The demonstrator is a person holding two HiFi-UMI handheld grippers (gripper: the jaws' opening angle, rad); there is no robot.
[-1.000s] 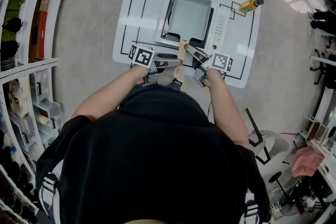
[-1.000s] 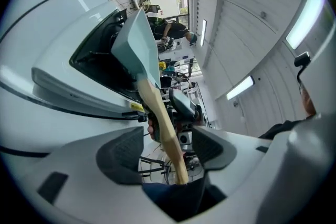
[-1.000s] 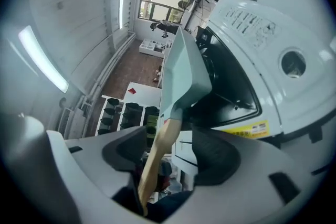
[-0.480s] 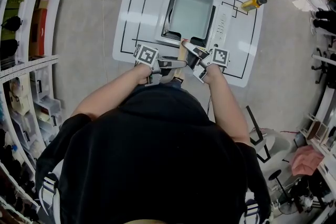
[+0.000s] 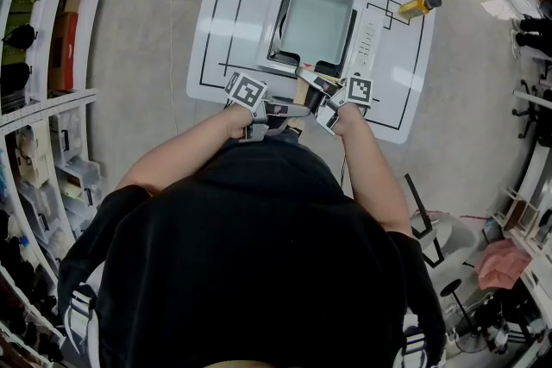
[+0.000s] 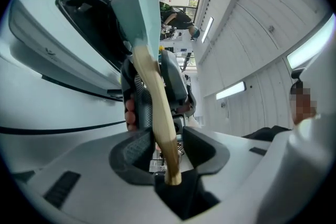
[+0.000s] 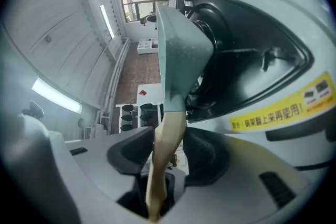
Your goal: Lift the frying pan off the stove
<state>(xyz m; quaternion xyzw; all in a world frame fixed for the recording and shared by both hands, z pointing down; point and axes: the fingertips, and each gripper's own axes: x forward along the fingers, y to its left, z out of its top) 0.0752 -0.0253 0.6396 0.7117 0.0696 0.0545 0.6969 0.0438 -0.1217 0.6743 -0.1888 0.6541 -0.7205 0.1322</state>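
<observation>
The frying pan (image 5: 316, 24) sits on the stove (image 5: 366, 39), on the white tabletop (image 5: 226, 9); its wooden handle (image 6: 155, 97) points back toward the person; the left gripper (image 6: 167, 145) and right gripper (image 7: 169, 147) (meeting from opposite sides) have just been closing their jaws; both now clamp that handle.

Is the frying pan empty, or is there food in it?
Empty. The head view shows the frying pan with a bare grey bottom and nothing lying in it.
</observation>
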